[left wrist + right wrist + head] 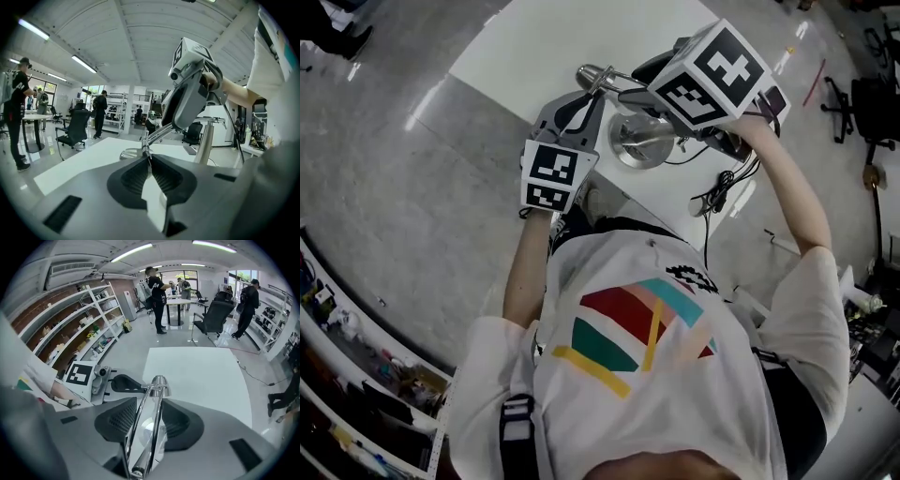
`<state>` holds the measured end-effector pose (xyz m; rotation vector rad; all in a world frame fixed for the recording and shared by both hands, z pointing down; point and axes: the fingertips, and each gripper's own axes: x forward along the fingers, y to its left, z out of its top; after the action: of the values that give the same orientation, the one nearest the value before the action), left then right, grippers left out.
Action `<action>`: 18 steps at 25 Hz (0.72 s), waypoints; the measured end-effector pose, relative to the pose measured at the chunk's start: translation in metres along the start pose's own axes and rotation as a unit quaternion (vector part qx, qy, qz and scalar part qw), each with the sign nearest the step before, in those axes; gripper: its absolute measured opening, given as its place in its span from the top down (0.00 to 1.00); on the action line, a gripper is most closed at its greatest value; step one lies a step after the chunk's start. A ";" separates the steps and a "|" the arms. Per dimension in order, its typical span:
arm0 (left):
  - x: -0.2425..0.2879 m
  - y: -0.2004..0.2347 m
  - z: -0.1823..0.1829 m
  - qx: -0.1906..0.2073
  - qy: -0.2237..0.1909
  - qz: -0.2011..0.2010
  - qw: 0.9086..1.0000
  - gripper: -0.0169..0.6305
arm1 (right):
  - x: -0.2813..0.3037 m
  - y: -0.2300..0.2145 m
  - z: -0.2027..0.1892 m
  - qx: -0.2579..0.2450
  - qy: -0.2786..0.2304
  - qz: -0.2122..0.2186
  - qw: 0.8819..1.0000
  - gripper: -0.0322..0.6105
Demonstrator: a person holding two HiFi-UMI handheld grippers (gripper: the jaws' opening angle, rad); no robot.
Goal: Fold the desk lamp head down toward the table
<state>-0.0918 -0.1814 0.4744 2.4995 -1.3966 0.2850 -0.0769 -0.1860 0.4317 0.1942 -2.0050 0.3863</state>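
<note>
Head view: both grippers are on the desk lamp, whose head sits low over the white table.
From the left: the left gripper has its jaws nearly together, pinching the tip of the lamp arm right behind the lamp head. The head lies left of the round lamp base. The right gripper is clamped on the arm's twin chrome rods further back. I judge the folding step is in hand, probably late. The next move calls for easing the head down while the right grip steadies the arm, so the base neither tips nor slides. No container stands on the table; the wall shelves in the right gripper view hold items too small to name.
</note>
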 end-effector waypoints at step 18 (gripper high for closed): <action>0.015 -0.026 -0.041 0.021 0.057 -0.033 0.998 0.87 | 0.021 -0.003 -0.021 0.030 0.044 0.020 0.998 0.70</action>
<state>-0.0632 -0.1670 0.5138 2.5147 -1.2737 0.4413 -0.0676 -0.1808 0.4596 0.1703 -1.9142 0.4728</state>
